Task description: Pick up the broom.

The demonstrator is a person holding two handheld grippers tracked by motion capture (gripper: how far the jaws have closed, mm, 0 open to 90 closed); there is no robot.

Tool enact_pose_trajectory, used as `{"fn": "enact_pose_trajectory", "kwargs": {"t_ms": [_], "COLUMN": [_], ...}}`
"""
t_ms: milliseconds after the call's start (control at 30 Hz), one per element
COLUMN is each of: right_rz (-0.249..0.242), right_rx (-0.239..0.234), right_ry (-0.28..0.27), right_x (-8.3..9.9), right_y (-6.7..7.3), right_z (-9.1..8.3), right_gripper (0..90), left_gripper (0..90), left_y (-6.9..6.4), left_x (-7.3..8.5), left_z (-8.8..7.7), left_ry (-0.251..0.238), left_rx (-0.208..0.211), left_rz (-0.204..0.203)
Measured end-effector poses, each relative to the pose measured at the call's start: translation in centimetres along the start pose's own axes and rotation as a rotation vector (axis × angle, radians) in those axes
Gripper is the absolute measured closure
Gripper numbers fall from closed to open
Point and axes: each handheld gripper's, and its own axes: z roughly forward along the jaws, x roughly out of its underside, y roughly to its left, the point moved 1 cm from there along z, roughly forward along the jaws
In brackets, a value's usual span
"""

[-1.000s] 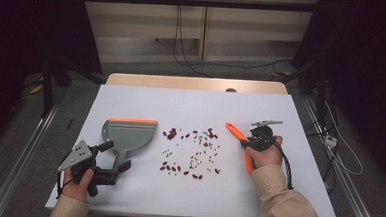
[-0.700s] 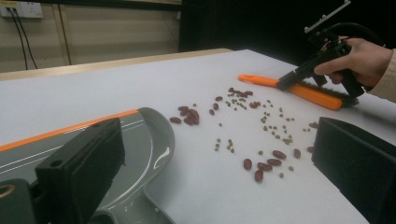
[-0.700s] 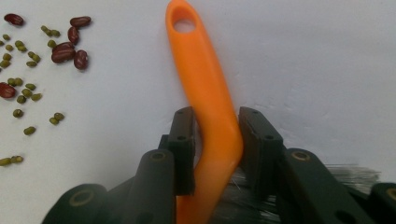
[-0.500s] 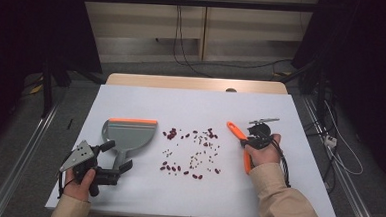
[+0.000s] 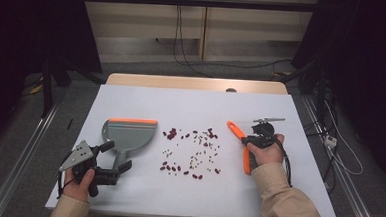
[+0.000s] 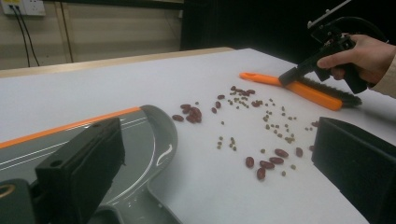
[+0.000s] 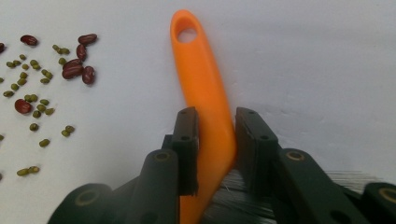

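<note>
The right gripper (image 7: 215, 140) clamps the orange brush (image 7: 201, 79) at its handle (both jaws press its sides). The brush lies at 3 o'clock of the scattered beans (image 5: 191, 151). The left gripper (image 5: 116, 157) stands open beside the dustpan (image 5: 129, 135), at 9 o'clock of the beans.

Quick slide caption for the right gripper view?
Right gripper shut on the orange brush, beans scattered beside it.

Looked down from above onto the tabletop (image 5: 191, 103); rode low and close behind each tongs; shared the scattered beans (image 5: 191, 153) and orange brush (image 7: 205, 107).
</note>
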Motion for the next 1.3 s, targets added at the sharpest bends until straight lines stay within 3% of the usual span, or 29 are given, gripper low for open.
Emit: {"fn": "enact_pose_trajectory", "kwargs": {"t_ms": [133, 200, 367, 467, 600, 733, 833, 900, 1133, 1300], "right_rz": [-0.050, -0.074, -0.070, -0.023, -0.002, -0.008, -0.013, -0.037, -0.040, -0.017], "right_rx": [-0.016, -0.047, -0.024, -0.024, -0.027, -0.007, 0.036, 0.065, 0.057, 0.031], "right_ry": [-0.002, -0.013, -0.023, -0.021, -0.018, -0.020, -0.040, -0.021, 0.026, 0.055], "right_x": [-0.2, -0.3, -0.2, -0.2, 0.0, 0.2, 0.5, 0.3, -0.4, -0.7], "right_y": [0.1, 0.3, 0.6, 0.5, 0.6, 1.0, 1.4, 1.8, 1.6, 1.3], "right_z": [0.2, 0.5, 0.7, 0.4, 0.0, 0.3, 0.8, 1.0, 1.1, 1.1], "right_gripper": [70.4, 69.9, 68.5, 62.4, 63.8, 64.8, 67.2, 67.1, 67.6, 67.8], "left_gripper": [2.2, 2.2, 2.2, 2.2, 2.2, 2.3, 2.2, 2.2, 2.3, 2.2], "left_y": [0.0, 0.1, 0.2, 0.2, 0.2, 0.1, 0.1, 0.2, 0.1, -0.1], "left_x": [0.0, 0.0, 0.1, 0.1, 0.1, 0.1, 0.0, 0.1, 0.0, -0.1], "left_z": [0.0, 0.0, 0.0, 0.0, -0.1, 0.0, 0.0, 0.0, 0.0, 0.4], "left_ry": [-0.003, 0.001, 0.004, 0.002, 0.007, 0.010, 0.006, 0.012, 0.001, 0.004], "left_rx": [0.002, -0.001, 0.001, 0.001, -0.001, -0.002, 0.000, -0.004, 0.000, 0.006], "left_rz": [-0.001, -0.007, -0.008, -0.011, -0.011, -0.006, -0.006, -0.005, -0.008, -0.003]}}
